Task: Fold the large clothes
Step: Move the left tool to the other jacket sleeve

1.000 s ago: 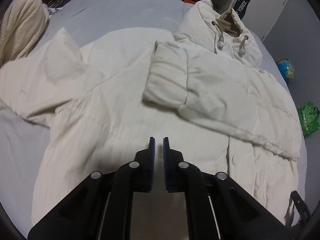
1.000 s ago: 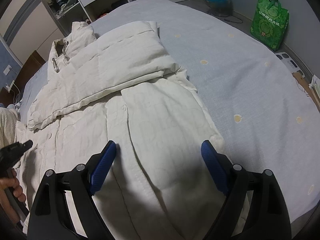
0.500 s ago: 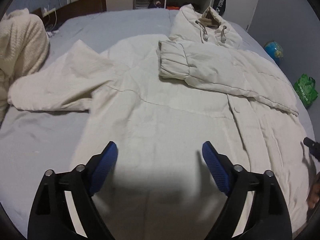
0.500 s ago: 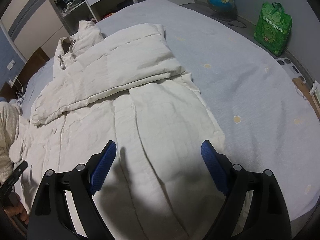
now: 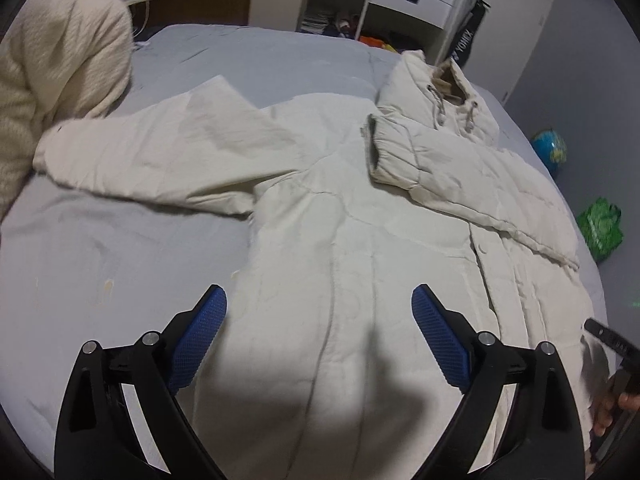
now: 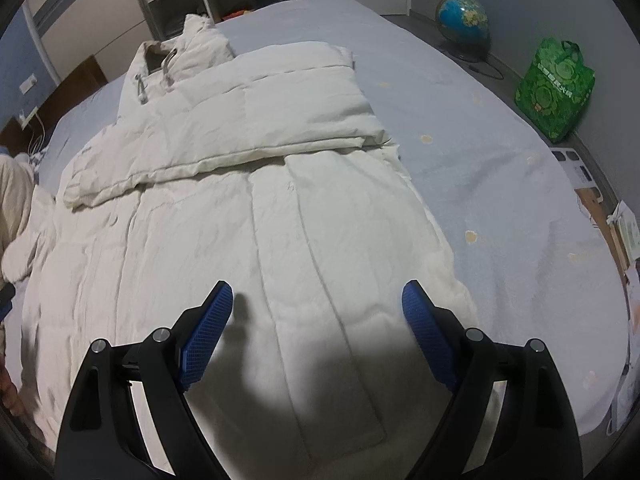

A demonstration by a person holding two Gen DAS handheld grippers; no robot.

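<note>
Cream padded jacket (image 5: 352,240) lies front-up on the grey bed (image 5: 100,264), hood (image 5: 436,92) toward the wardrobe shelves (image 5: 340,4). One sleeve (image 5: 452,176) is folded across the chest with its cuff near the middle; the other sleeve (image 5: 160,160) stretches out flat toward a knitted cream heap (image 5: 52,68) at the bed's edge. Bare sheet lies open below that outstretched sleeve, and the right wrist view shows a wide strip of bare sheet (image 6: 500,184) beside the jacket's (image 6: 248,208) side seam, out to the bed's edge. The left gripper (image 5: 319,312) hangs above the lower body of the jacket with its blue pads far apart and nothing between them; the right gripper (image 6: 317,306) hangs above the hem side, likewise spread wide and holding nothing. A second ago the left gripper's pads were nearly together close over the chest; since then they have parted and the view has drawn back to take in the whole outstretched sleeve. The right gripper was spread the same way a second ago. Only the left view shows the outstretched sleeve in full, plus the right gripper's black tip at the frame's right edge. Only the right view shows the green bag (image 6: 554,88) and globe (image 6: 462,20) clearly, on the floor beyond the bed.
</note>
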